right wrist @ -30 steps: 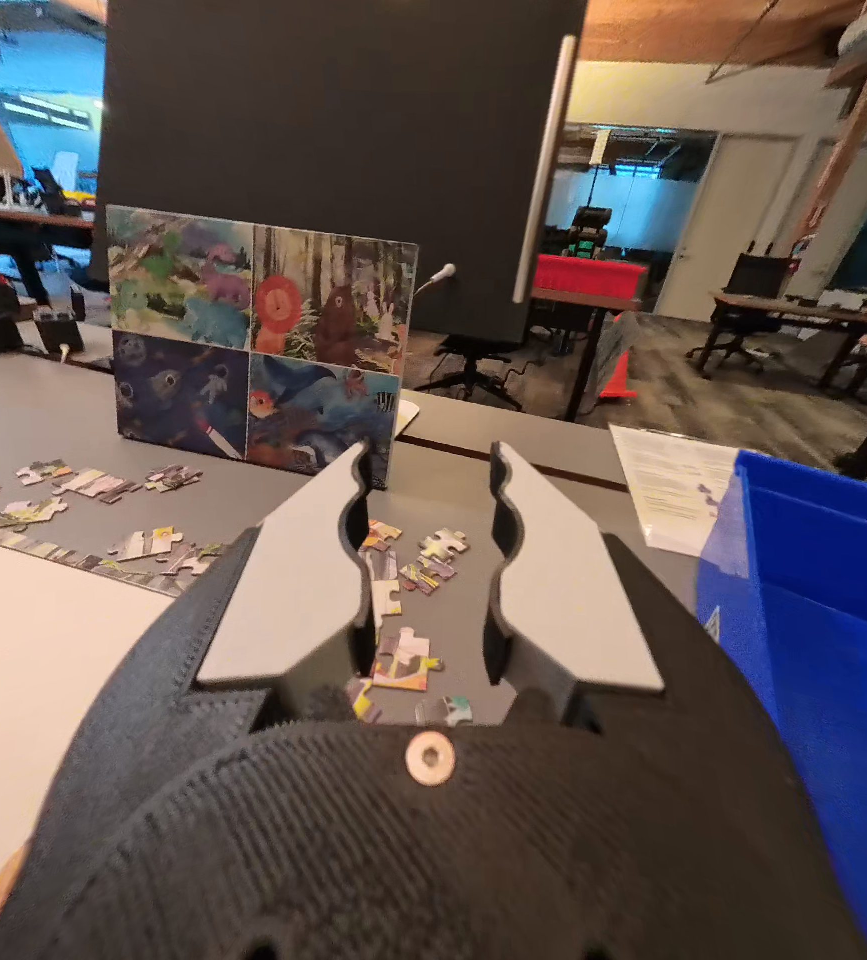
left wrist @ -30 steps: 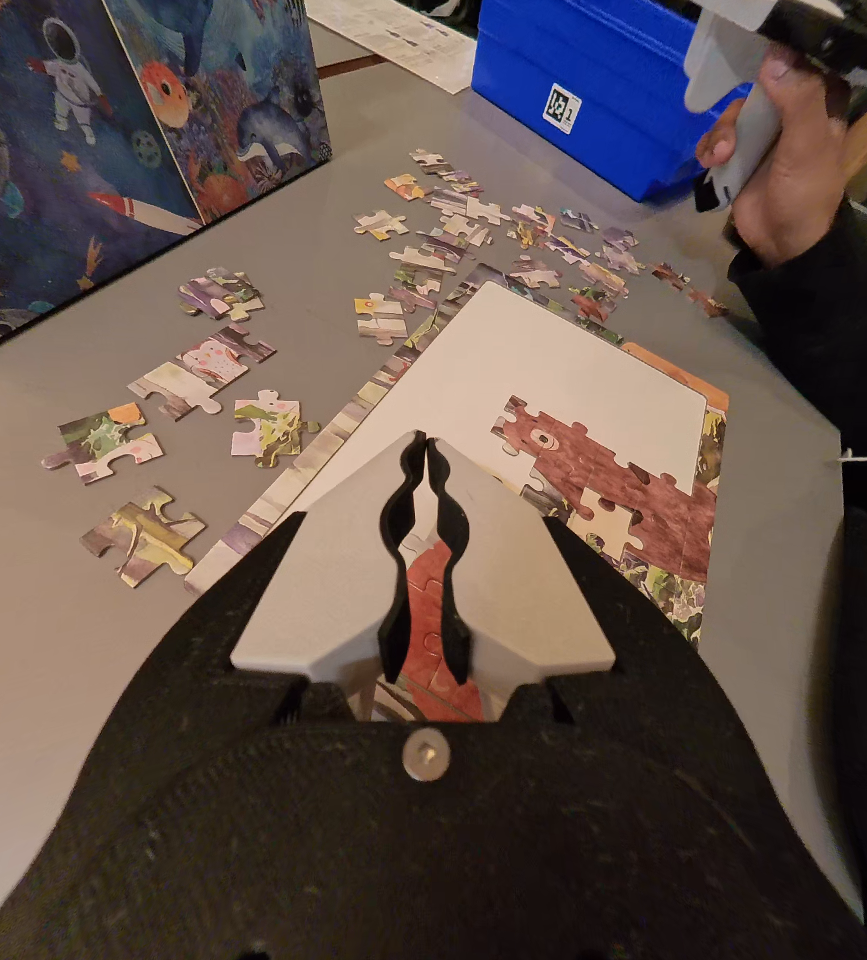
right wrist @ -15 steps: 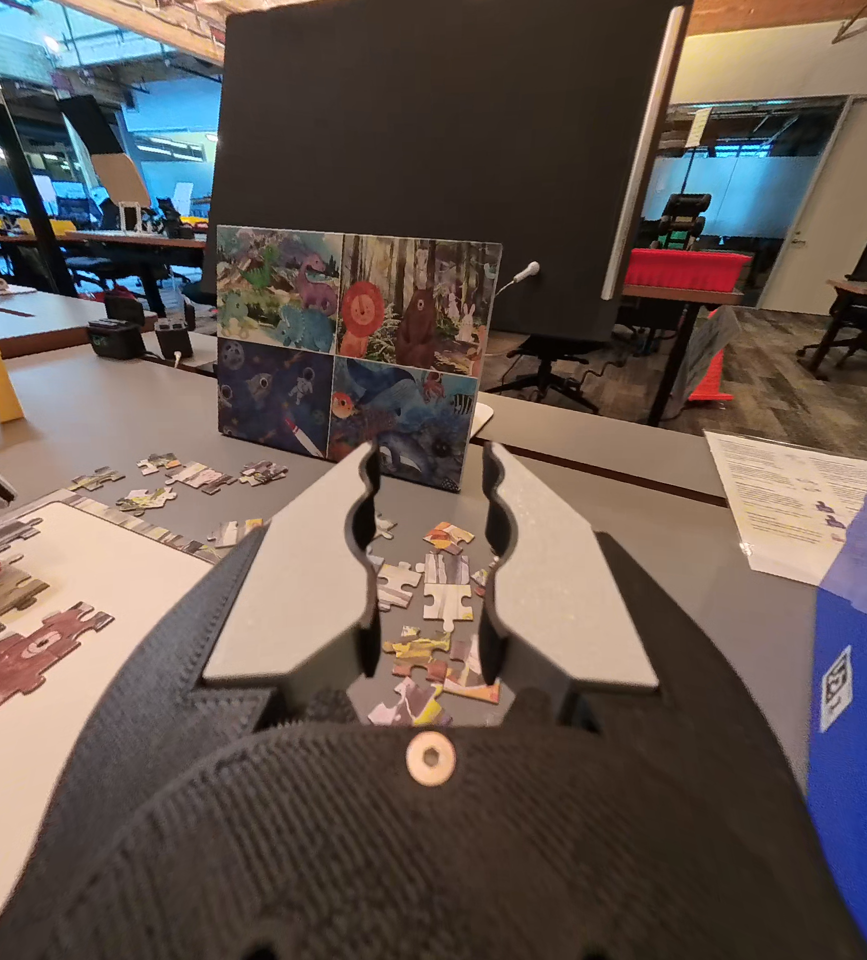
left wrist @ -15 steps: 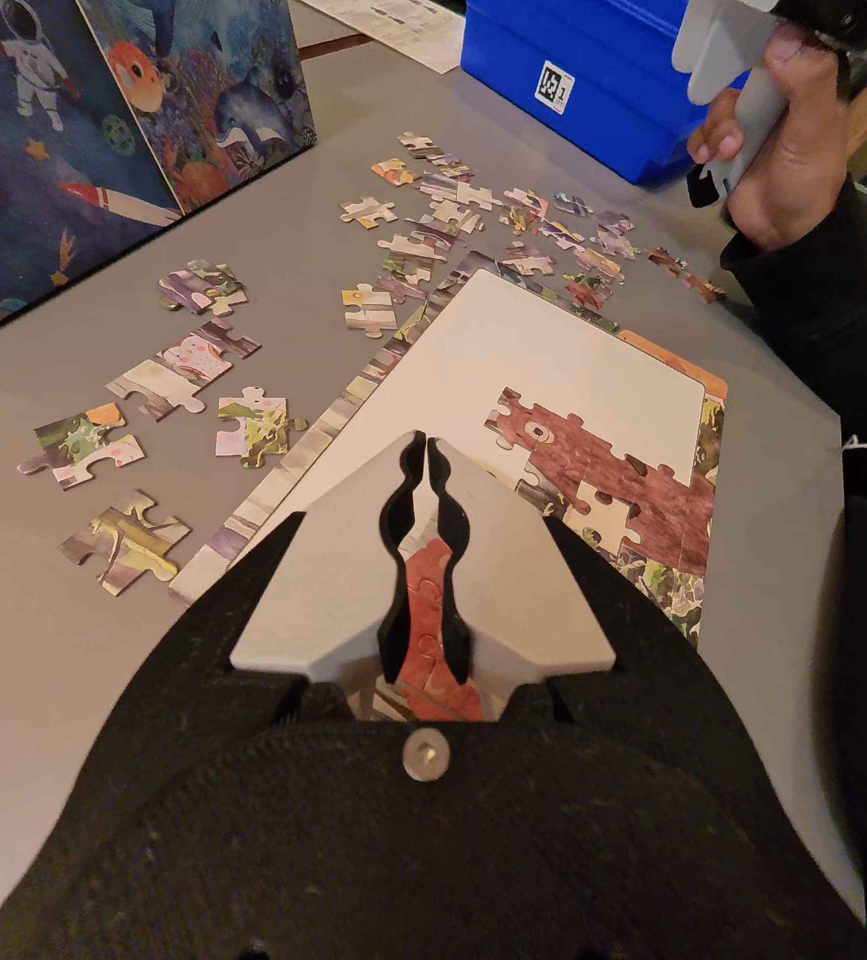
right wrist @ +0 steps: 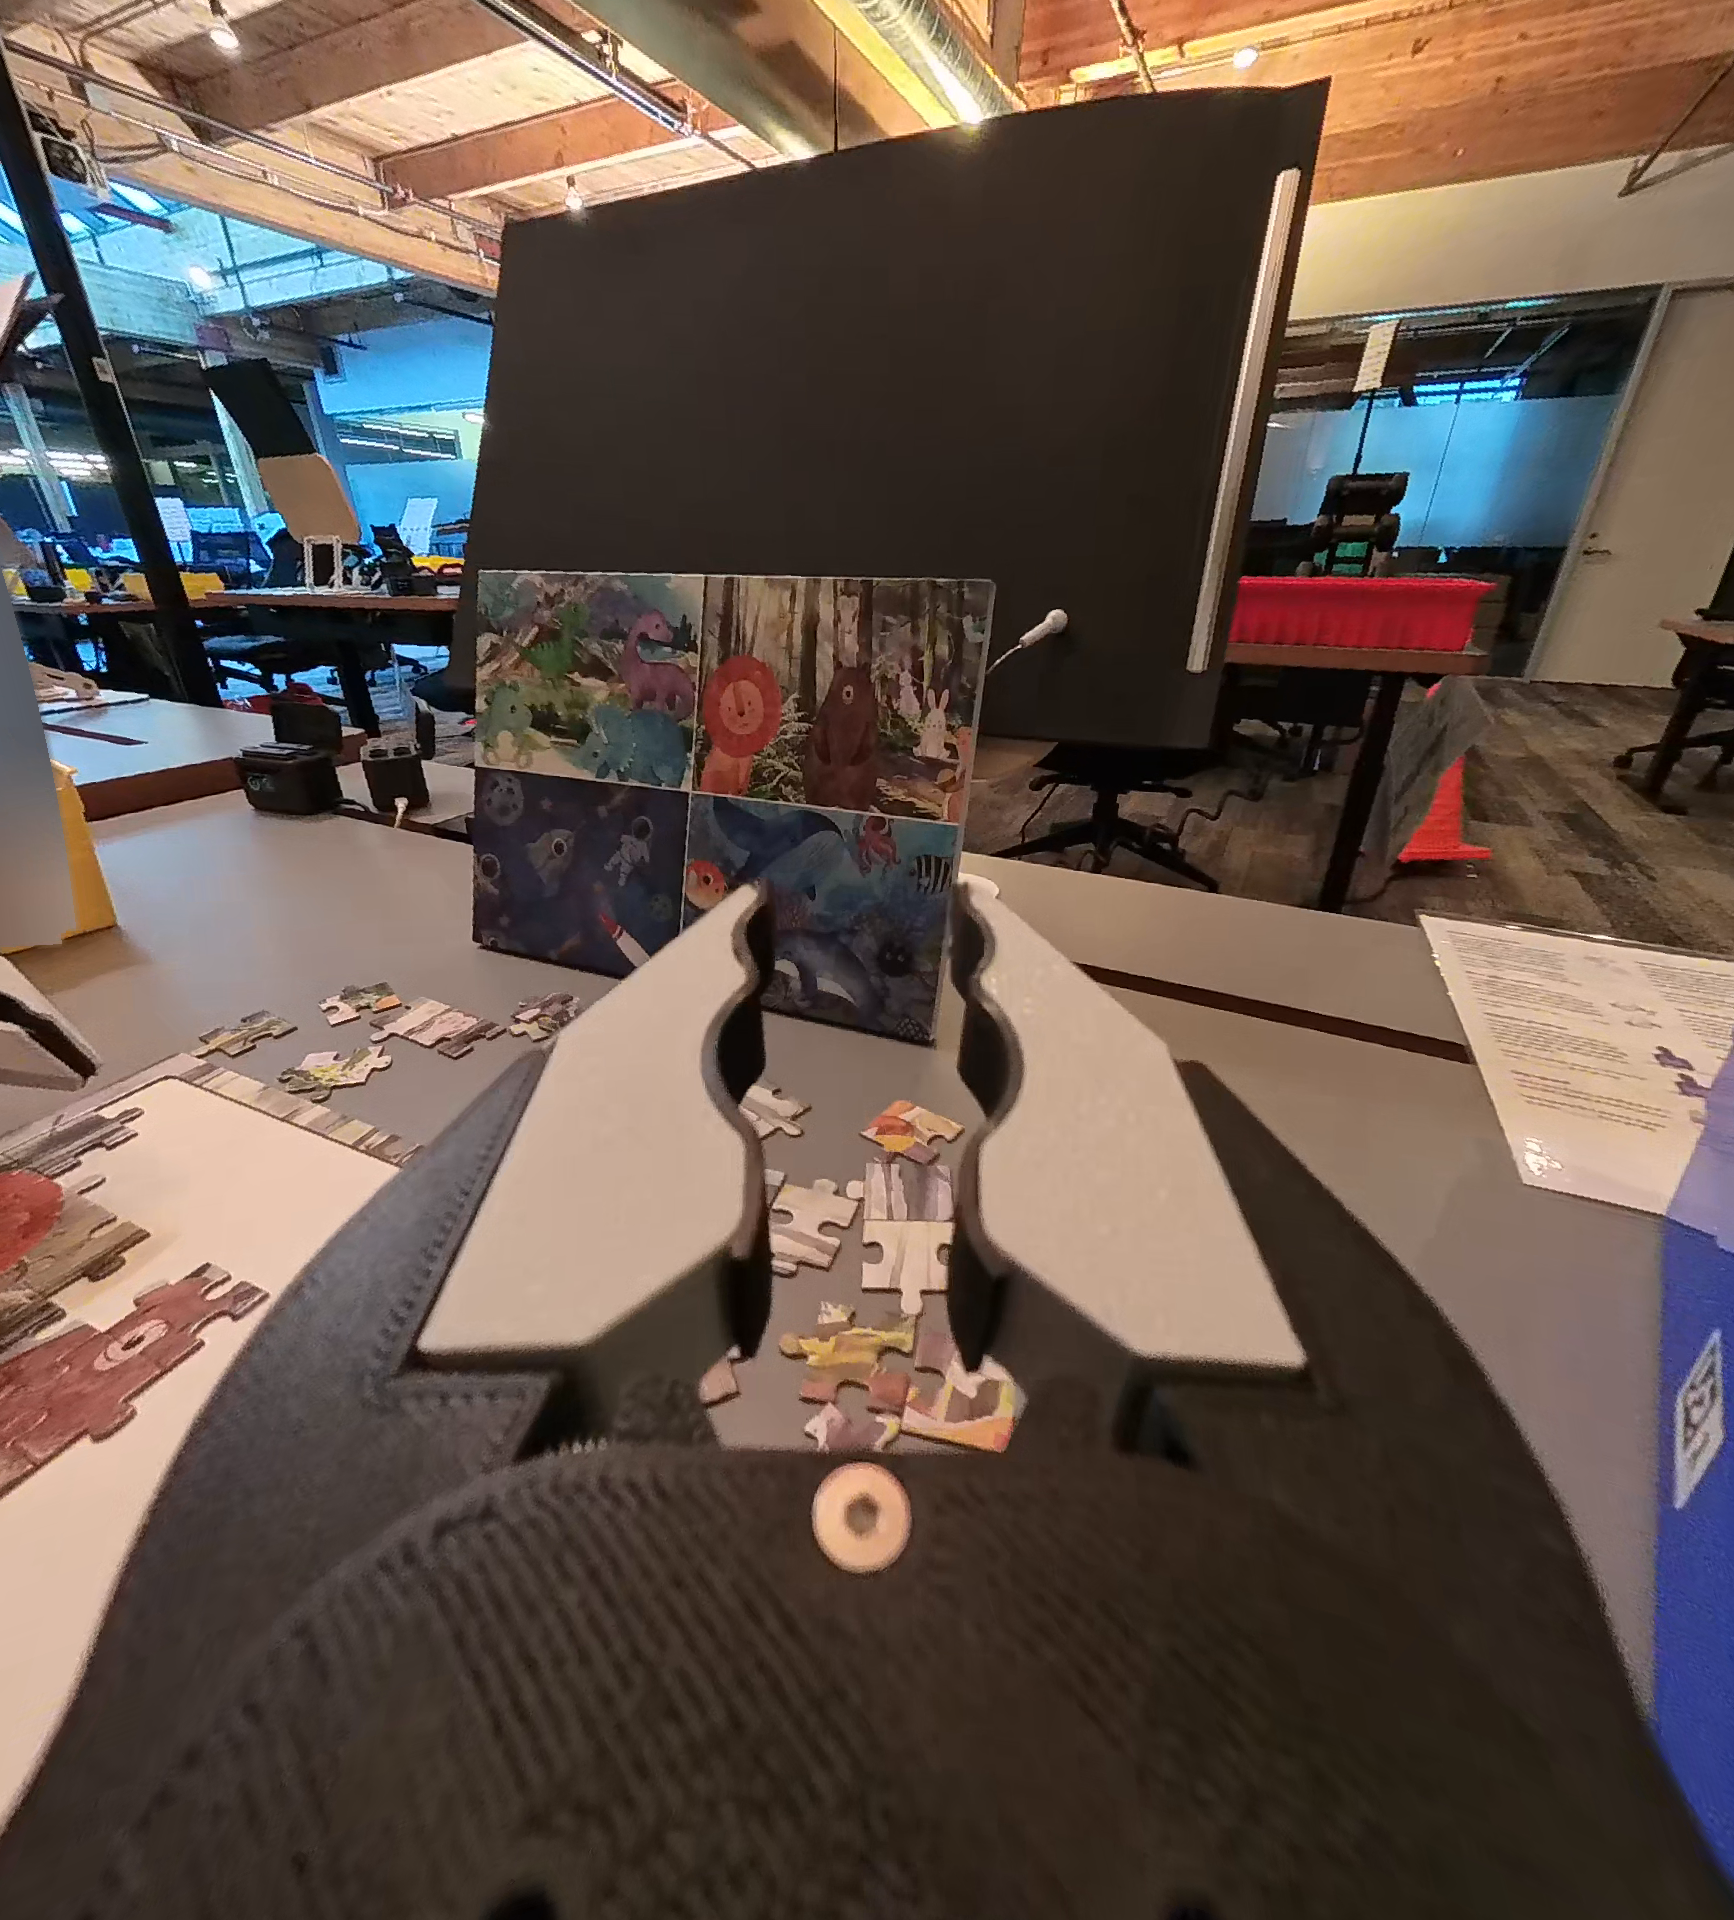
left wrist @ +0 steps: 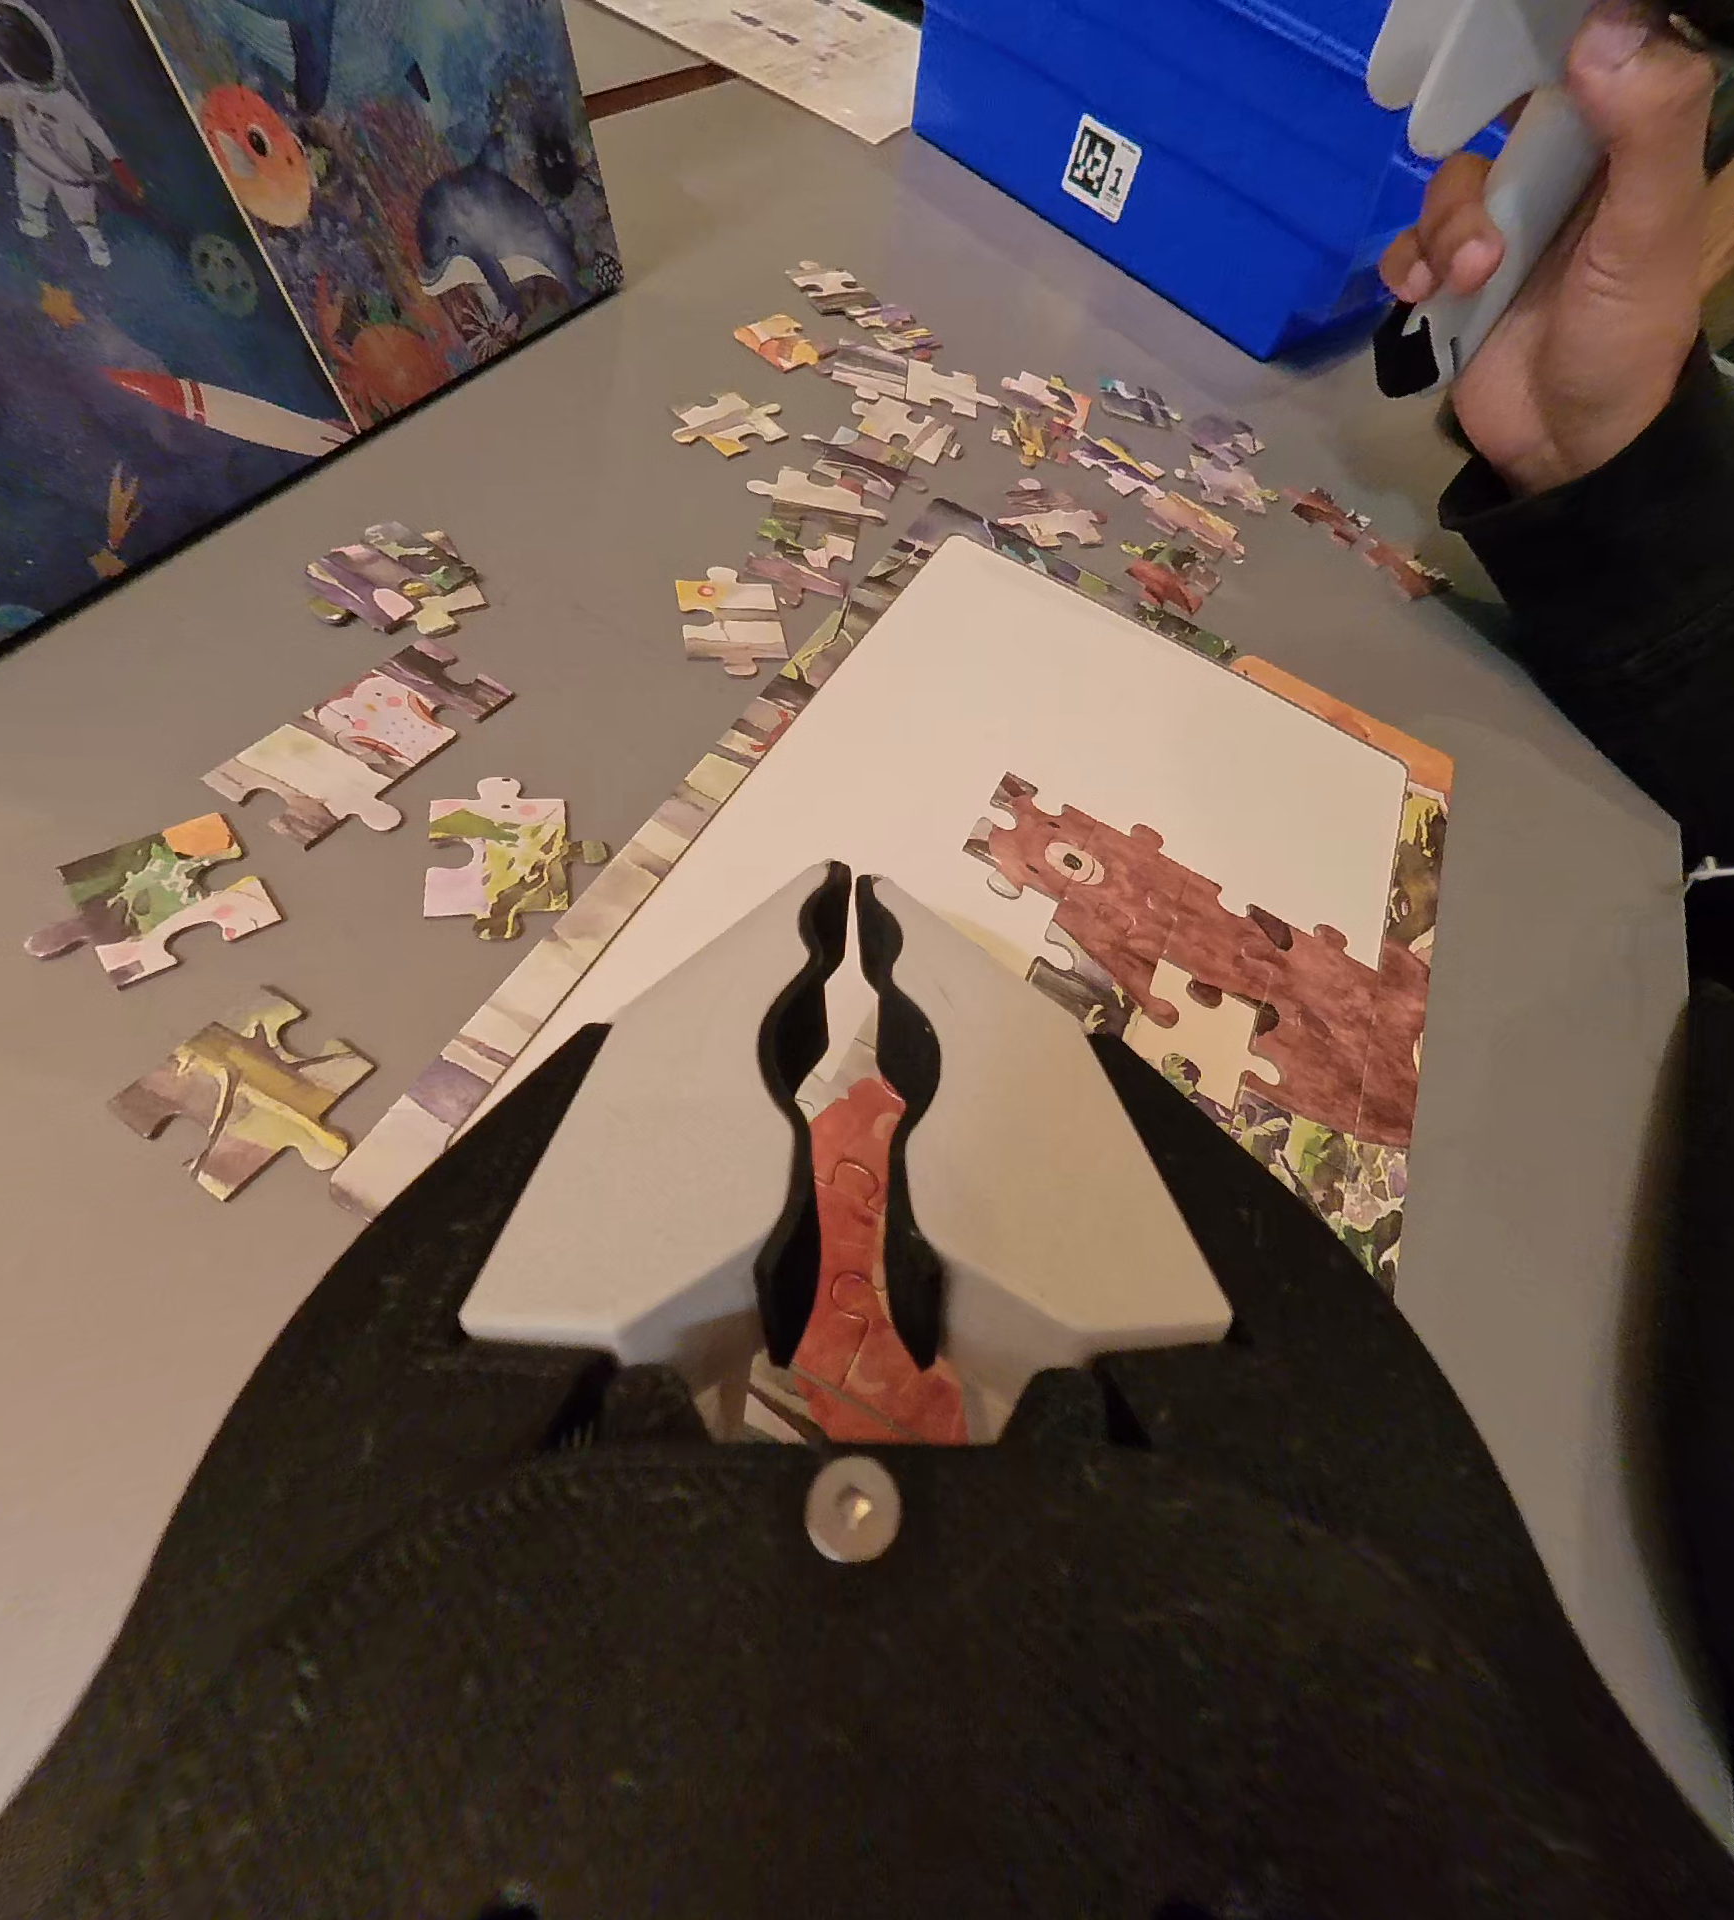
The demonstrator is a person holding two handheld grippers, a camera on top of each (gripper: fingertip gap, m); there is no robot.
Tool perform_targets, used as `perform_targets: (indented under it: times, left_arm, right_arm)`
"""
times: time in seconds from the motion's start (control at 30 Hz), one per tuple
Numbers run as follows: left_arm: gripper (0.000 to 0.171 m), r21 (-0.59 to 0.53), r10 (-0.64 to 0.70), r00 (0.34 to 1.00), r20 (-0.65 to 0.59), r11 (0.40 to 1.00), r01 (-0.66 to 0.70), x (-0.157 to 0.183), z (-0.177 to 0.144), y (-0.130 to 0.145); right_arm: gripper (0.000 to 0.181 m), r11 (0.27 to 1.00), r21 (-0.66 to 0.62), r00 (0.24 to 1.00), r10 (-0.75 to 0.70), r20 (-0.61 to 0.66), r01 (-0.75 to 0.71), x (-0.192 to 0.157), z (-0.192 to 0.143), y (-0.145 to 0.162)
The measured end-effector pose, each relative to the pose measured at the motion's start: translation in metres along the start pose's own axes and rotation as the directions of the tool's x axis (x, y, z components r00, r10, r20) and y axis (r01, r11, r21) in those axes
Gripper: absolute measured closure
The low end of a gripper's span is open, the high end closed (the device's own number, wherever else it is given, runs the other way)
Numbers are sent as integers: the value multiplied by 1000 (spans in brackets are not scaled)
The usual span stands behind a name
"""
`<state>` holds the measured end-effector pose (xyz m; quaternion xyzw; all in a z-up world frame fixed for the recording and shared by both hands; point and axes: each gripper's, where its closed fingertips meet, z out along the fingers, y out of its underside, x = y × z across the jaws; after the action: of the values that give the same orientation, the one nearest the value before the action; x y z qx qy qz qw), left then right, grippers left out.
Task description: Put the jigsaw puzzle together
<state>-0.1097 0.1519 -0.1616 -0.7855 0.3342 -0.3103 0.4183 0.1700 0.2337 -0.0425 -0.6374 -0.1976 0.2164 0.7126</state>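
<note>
On the grey table [left wrist: 582,499], left to right: picture box [left wrist: 219,208], upright at the far left; small joined clusters of puzzle pieces [left wrist: 354,738] beside it; white puzzle tray [left wrist: 1050,707], partly filled with a brown bear section [left wrist: 1237,956] and a red section [left wrist: 863,1247]; loose pieces [left wrist: 946,416] scattered beyond the tray; blue bin [left wrist: 1206,135] at far right. Left gripper [left wrist: 844,894] hangs over the tray, tips nearly touching, holding nothing. Right gripper [right wrist: 858,935], held in a hand [left wrist: 1569,281], is parted and empty above the loose pieces.
</note>
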Motion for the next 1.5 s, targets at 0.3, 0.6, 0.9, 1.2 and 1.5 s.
perform_targets:
  times: [0.3,0.6,0.9,1.2,1.5]
  left_arm:
    - [171,1,1,1000,0,1000,-1,0,0,0]
    - [171,1,1,1000,-2,1000,-1,0,0,0]
    - [171,-2,1,1000,-4,1000,-1,1,1,0]
    - [171,-1,2,1000,-2,1000,-2,1,0,0]
    - [171,13,-9,992,125,1000,7,-25,-12,-1]
  right_arm:
    - [150,1000,6,1000,3,2,-3,0,-1,-1]
    - [153,1000,13,1000,25,16,-25,-1,-2,-2]
    - [153,1000,13,1000,24,16,-25,-1,-2,-2]
    - [152,1000,11,1000,24,18,-25,-1,-2,-2]
    - [135,908,-416,981,-26,-192,-57,39,-1,81]
